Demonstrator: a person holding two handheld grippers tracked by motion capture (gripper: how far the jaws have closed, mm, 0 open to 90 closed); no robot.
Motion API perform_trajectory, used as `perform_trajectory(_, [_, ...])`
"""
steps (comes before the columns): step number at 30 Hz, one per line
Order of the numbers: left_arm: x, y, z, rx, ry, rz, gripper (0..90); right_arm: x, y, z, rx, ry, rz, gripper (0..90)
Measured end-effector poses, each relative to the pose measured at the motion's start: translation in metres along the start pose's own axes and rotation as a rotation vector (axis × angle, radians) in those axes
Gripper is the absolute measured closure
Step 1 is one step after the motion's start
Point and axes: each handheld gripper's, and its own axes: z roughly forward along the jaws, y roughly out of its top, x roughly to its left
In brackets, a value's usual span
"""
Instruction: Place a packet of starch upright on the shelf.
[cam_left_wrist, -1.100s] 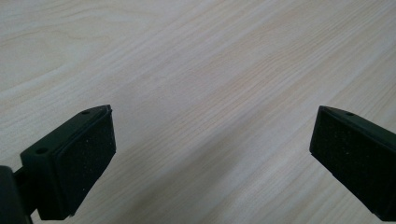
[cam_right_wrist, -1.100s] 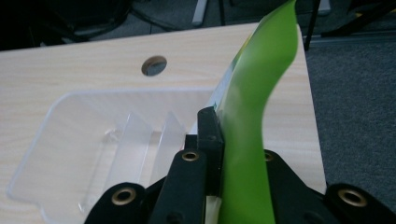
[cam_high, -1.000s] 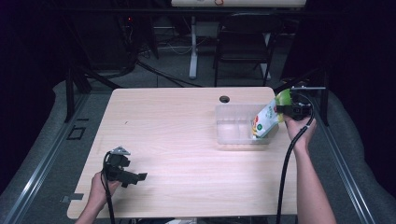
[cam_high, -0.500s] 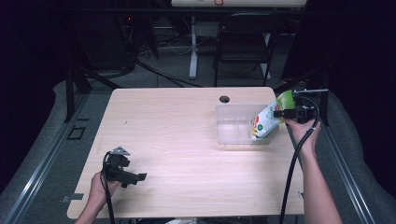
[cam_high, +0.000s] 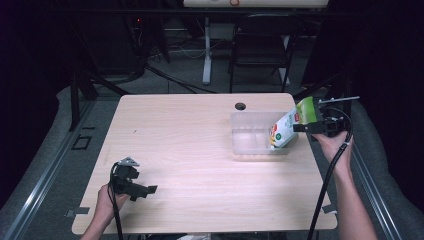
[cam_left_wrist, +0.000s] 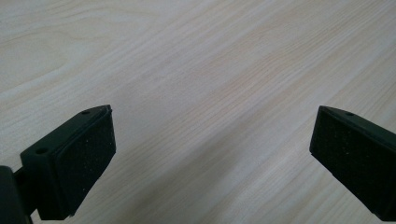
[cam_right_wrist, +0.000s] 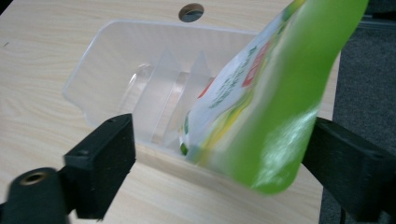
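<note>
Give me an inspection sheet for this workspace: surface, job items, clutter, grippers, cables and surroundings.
Surface: light wood table, with a round hole near its far edge.
Job's things: clear plastic bin with dividers; green and white pouch leaning inside its right end, top sticking out over the rim.
Clutter: nothing seen.
Grippers: left gripper open over bare wood; right gripper has just been opening, the pouch's top between the jaws, left pad clear of it.
Cables: black cable trails from the right gripper along the forearm.
Surroundings: dark room, chair behind the table.
</note>
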Motion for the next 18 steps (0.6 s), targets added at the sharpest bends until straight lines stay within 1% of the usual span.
perform_trajectory(1, [0.000,0.000,0.000,-0.001,0.001,-0.002,0.3,0.002,-0.001,-0.003,0.007,0.001,-0.017,7.1])
perform_trajectory(5, [0.000,0.000,0.000,0.000,0.000,0.000,0.3,0.013,-0.010,-0.014,-0.006,0.026,-0.056,0.3])
perform_trajectory(11, [0.000,0.000,0.000,0.001,0.001,0.001,0.3,0.030,-0.025,-0.027,-0.010,0.055,-0.113,0.0])
perform_trajectory(12, [0.000,0.000,0.000,0.001,0.002,0.000,0.3,0.033,-0.028,-0.028,-0.020,0.060,-0.120,0.0])
perform_trajectory(13, [0.000,0.000,0.000,0.000,0.002,-0.001,0.3,0.035,-0.031,-0.030,-0.016,0.059,-0.130,0.0])
perform_trajectory(15, [0.000,0.000,0.000,0.000,0.001,0.000,0.3,0.040,-0.038,-0.033,-0.030,0.076,-0.146,0.0])
perform_trajectory(18, [0.000,0.000,-0.001,0.001,-0.001,0.003,0.3,0.048,-0.048,-0.036,-0.036,0.087,-0.169,0.0])
